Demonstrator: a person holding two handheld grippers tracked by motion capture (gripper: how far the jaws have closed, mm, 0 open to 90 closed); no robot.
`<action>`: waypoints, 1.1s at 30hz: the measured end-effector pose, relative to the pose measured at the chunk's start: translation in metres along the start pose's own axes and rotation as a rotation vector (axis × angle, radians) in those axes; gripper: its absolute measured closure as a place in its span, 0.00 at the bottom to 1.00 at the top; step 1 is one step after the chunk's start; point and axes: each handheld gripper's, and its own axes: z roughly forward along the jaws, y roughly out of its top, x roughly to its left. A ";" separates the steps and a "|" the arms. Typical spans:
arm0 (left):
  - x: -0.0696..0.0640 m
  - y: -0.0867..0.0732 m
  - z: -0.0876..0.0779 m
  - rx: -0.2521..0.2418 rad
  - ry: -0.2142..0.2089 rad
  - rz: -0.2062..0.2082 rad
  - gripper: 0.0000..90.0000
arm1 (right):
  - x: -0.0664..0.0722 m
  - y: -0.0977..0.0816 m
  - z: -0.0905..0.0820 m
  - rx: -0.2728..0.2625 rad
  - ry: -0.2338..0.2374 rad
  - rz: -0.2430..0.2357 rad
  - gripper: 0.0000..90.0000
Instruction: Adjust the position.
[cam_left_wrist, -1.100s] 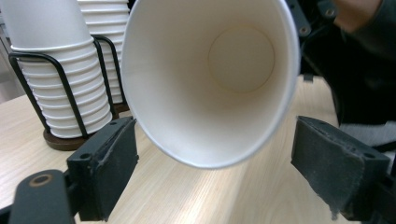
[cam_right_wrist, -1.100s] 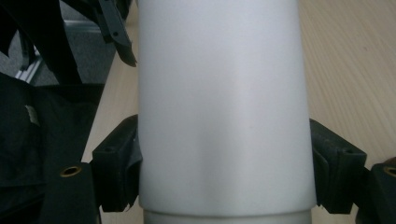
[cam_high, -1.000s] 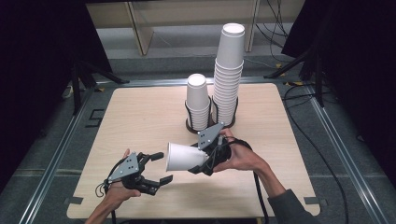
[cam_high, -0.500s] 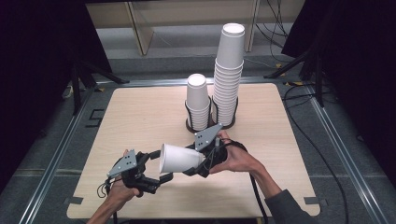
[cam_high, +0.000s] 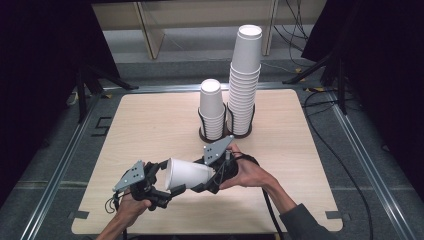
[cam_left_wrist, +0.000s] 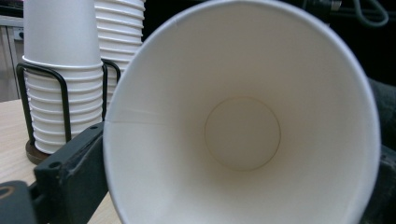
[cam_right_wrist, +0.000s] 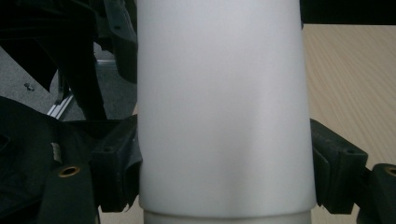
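Observation:
A white paper cup (cam_high: 187, 173) lies on its side above the table's front. My right gripper (cam_high: 202, 175) is shut on its narrow end; in the right gripper view both pads (cam_right_wrist: 116, 172) press the cup's wall (cam_right_wrist: 224, 107). The cup's open mouth (cam_left_wrist: 243, 130) faces my left gripper (cam_high: 164, 182). That gripper's jaws have just been opening, and they now stand on either side of the cup's rim without squeezing it. In the left gripper view its left jaw rests beside the rim.
Two stacks of white cups stand upside down in black wire holders mid-table: a short stack (cam_high: 211, 112) and a tall stack (cam_high: 245, 80). The light wooden table (cam_high: 150, 125) is bare to the left and right. Cables trail off its right edge.
The right gripper has carried the cup leftward. The left gripper's jaws have spread, and the cup's mouth now sits between them.

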 end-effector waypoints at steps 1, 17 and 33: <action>0.001 0.000 -0.001 0.002 -0.005 0.001 0.06 | 0.000 0.000 0.000 -0.001 0.003 0.000 0.27; -0.003 0.010 -0.003 0.113 0.059 0.105 0.17 | 0.000 -0.002 0.003 0.117 -0.154 -0.017 0.18; -0.014 0.014 0.005 0.318 0.103 0.182 0.17 | 0.017 0.008 0.022 0.290 -0.197 -0.135 0.19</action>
